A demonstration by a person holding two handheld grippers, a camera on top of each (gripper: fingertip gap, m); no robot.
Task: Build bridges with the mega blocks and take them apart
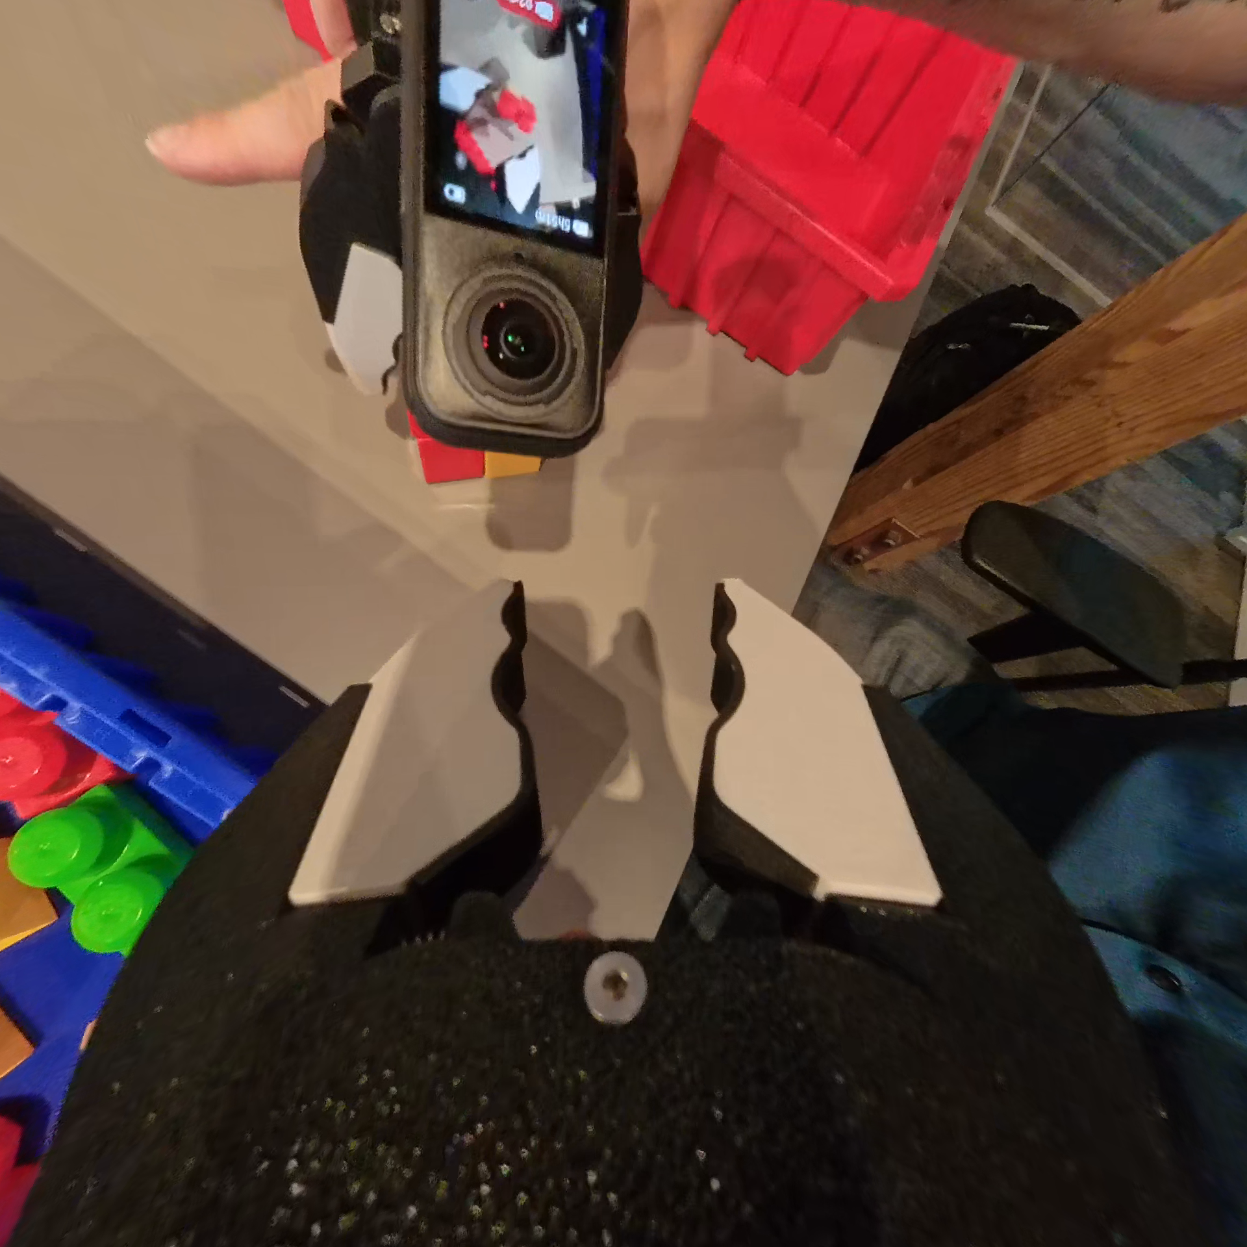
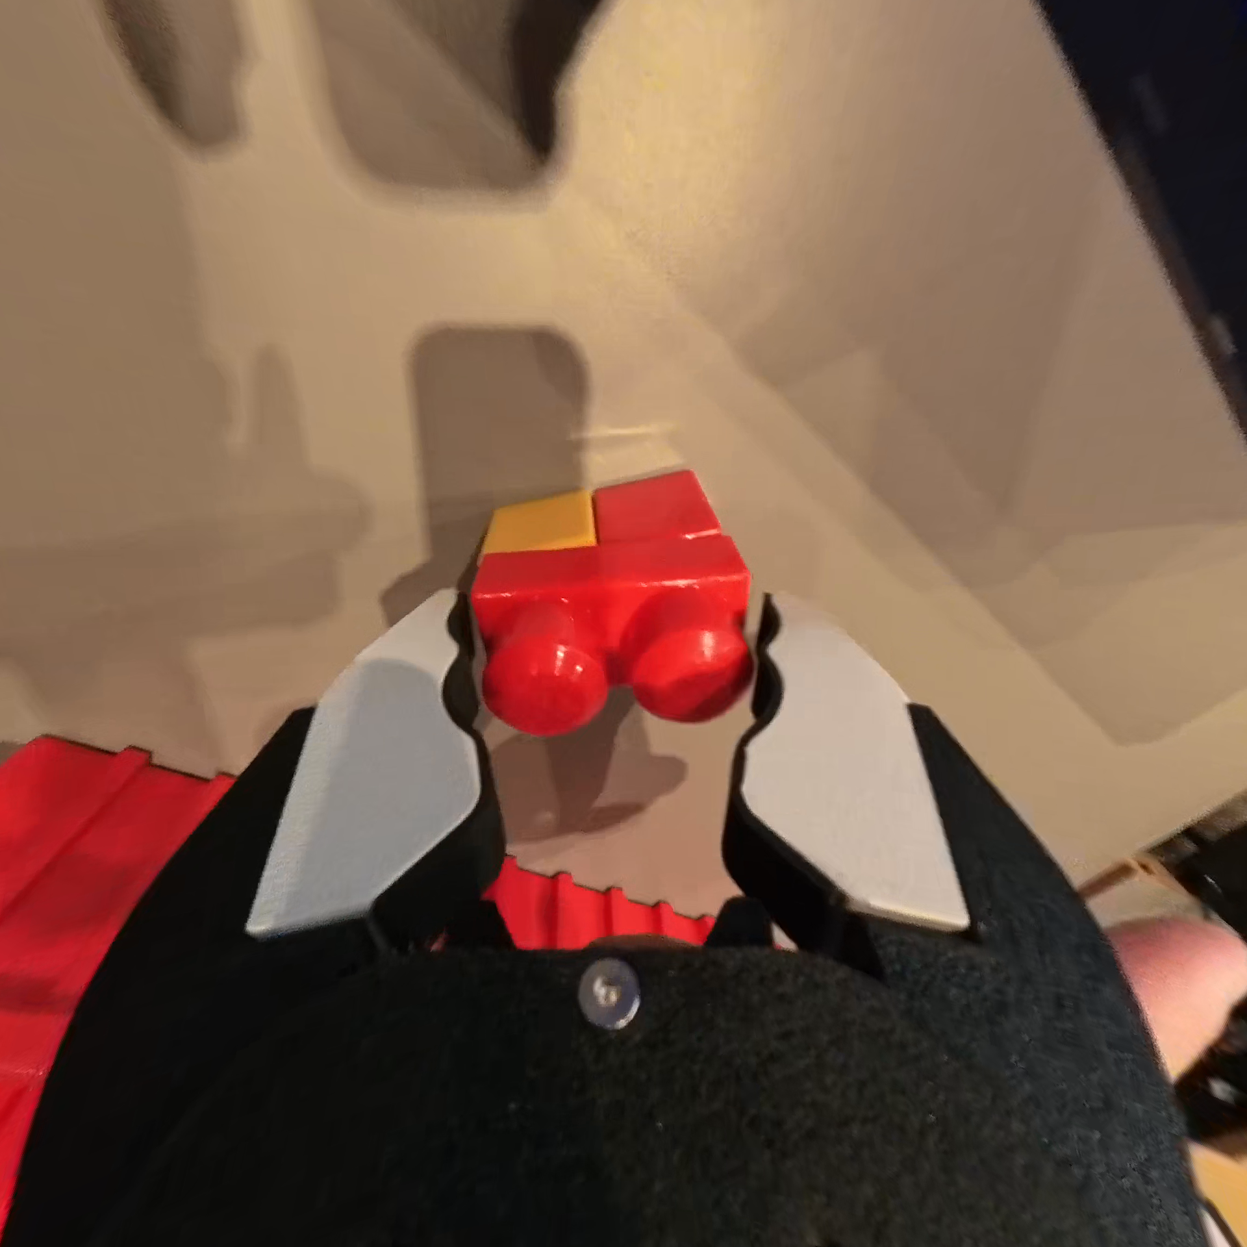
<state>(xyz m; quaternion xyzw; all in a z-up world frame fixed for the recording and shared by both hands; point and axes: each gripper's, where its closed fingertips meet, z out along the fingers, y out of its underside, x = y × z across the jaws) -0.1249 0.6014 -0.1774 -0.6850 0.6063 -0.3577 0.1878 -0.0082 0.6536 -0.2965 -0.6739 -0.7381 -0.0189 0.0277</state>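
A small block build stands on the beige table (image 2: 877,337). A red two-stud block (image 2: 607,594) sits on top of a yellow block (image 2: 543,519) and a red block (image 2: 651,506). My right gripper (image 2: 611,607) is open and straddles the top red block from above. A sliver of table shows between the block and the right pad (image 2: 769,648). My left gripper (image 1: 617,594) is open and empty over bare table, a little short of the build. In the left wrist view, only the lower red block (image 1: 449,462) and yellow block (image 1: 513,464) show, under the right gripper's camera (image 1: 513,270).
A red bin (image 1: 810,202) stands beyond the build and also shows in the right wrist view (image 2: 101,843). A blue bin (image 1: 101,708) at the left holds loose blocks, among them a green one (image 1: 88,870). A wooden beam (image 1: 1046,405) and a black chair (image 1: 1079,594) stand past the table's right edge.
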